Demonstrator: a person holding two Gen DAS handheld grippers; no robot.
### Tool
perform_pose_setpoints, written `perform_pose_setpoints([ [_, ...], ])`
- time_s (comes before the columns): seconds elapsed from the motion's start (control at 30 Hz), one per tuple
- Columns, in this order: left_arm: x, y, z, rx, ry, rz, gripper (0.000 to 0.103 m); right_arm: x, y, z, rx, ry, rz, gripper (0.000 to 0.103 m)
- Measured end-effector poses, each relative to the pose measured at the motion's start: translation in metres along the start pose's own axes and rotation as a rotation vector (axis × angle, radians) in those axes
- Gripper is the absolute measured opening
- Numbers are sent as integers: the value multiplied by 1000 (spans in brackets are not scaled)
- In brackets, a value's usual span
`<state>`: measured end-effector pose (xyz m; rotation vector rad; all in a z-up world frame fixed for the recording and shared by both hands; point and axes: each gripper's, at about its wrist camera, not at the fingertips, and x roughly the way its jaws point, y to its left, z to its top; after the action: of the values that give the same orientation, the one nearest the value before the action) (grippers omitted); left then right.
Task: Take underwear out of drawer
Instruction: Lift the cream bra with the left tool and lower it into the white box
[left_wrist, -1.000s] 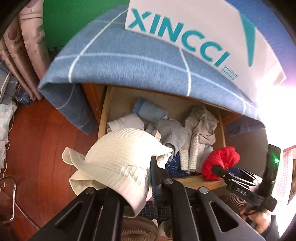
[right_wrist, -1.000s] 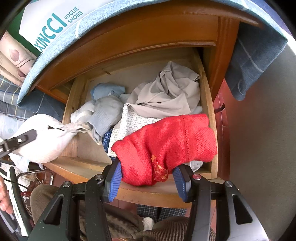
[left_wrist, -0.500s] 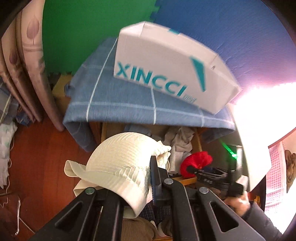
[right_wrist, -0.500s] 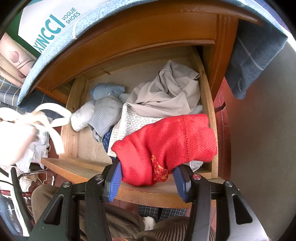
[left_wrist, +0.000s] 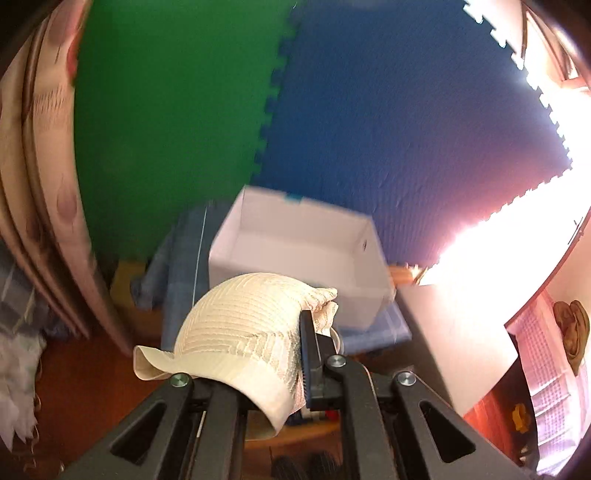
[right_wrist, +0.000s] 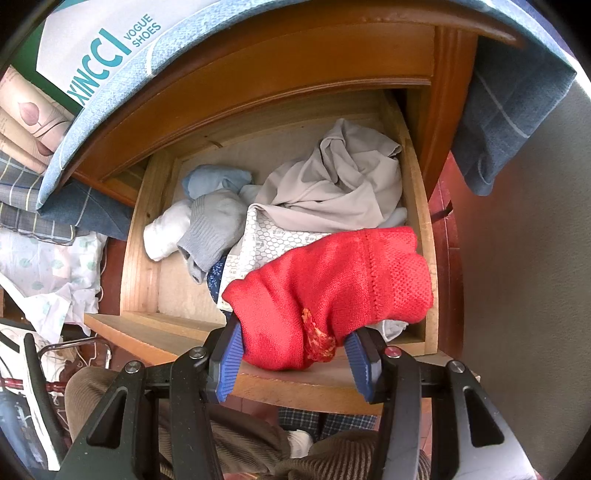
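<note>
Left wrist view first: my left claw (left_wrist: 295, 354) is pinched together on a cream ribbed piece of underwear (left_wrist: 243, 332), a padded, domed cup with a soft band curling out at its low left edge. It hangs in the air in front of the white shoe box (left_wrist: 299, 254), clear of the drawer, which this view does not show. I judge it light and springy: the cup keeps its shape while the lacy edge bunches at the pad, so a pinch on the seam or band should hold better than one on the smooth dome. Behind the shoe box stand foam mats, green and blue, with toothed joints; under it lies a blue checked cloth (left_wrist: 184, 295). Right wrist view next: my right claw (right_wrist: 295, 350) stands part closed, clamped on a red knit garment (right_wrist: 332, 284), coarse mesh weave with a stitched seam and an orange frayed patch, held over the front rail of the wooden drawer (right_wrist: 144, 258). It looks soft, limp and grippy, likely to drape and snag on the rail if dragged low. Inside the drawer, behind the red garment, lie a crumpled smooth grey garment (right_wrist: 332, 184), a honeycomb-printed white cloth (right_wrist: 273, 240), a ribbed grey sock (right_wrist: 214, 225) and a pale blue bundle (right_wrist: 218, 181).
</note>
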<state>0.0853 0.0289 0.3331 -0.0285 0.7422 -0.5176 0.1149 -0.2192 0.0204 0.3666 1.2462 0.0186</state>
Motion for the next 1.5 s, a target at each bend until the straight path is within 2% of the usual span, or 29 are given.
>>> perform_pose_setpoints([
  [0.13, -1, -14, 47, 51, -69, 4, 7, -1, 0, 0, -1, -3, 2, 47],
  [0.27, 25, -22, 83, 98, -106, 15, 7, -3, -1, 0, 3, -7, 9, 47],
  [0.47, 104, -22, 112, 131, -54, 10, 7, -7, -6, -1, 18, -18, 18, 47],
  [0.63, 178, -15, 104, 167, 3, 54, 7, -9, -8, -1, 23, -21, 32, 47],
  [0.83, 231, 2, 76, 182, 87, 109, 7, -7, -6, 1, 22, -14, 53, 47],
  [1.07, 247, 5, 46, 187, 159, 134, 7, -2, -4, 2, 26, -5, 64, 47],
  [1.3, 260, 12, 26, 82, 221, 146, 7, -3, -4, 1, 26, -5, 64, 47],
  [1.4, 256, 6, 22, 88, 209, 172, 7, -3, -4, 1, 25, -7, 62, 47],
  [1.5, 253, 8, 22, 38, 215, 172, 7, -2, -4, 1, 27, -5, 62, 47],
])
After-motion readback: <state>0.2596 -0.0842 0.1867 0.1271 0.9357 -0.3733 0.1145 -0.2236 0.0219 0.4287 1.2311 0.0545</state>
